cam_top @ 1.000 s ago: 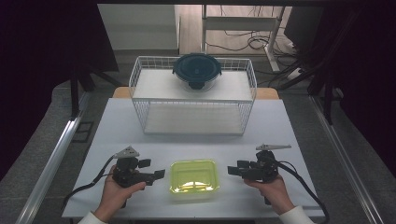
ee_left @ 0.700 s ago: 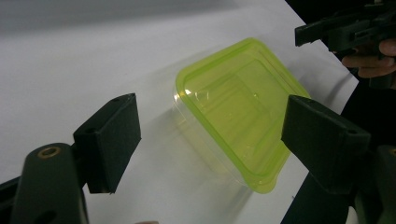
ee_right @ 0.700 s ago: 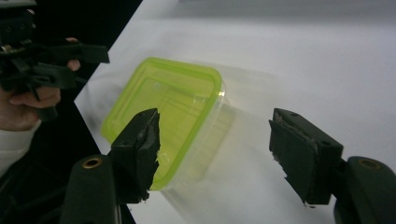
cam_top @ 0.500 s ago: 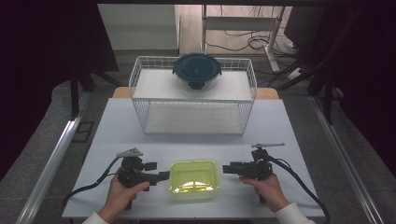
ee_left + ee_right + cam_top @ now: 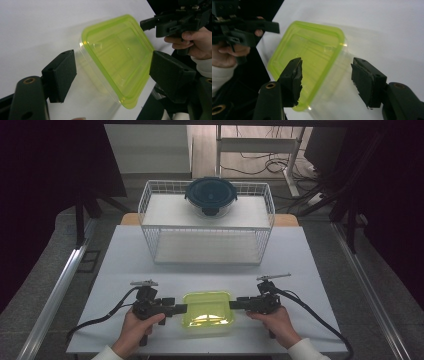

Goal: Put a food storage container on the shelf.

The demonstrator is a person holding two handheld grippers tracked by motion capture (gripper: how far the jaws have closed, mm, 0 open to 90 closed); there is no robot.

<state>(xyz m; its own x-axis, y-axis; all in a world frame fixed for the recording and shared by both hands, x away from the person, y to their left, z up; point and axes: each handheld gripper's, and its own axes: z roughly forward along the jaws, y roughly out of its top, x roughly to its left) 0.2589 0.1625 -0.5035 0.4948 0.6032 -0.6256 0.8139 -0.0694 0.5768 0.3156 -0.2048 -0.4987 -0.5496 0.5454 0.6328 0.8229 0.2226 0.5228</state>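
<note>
Both tools moved inward since earlier frame; left tool [image 5: 181, 308] apart, straddling green-lidded container [image 5: 208, 312] at lower centre of worktop [image 5: 300, 255]; right tool [image 5: 235, 304] just been closing astride opposite end, not yet clamped, likely two-sided lift

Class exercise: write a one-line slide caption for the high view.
Two handheld grippers, left gripper and right gripper, flank a green-lidded container on the white table.

White table [image 5: 130, 265], wire basket [image 5: 150, 220], lime-lidded clear container [image 5: 207, 312]
</note>
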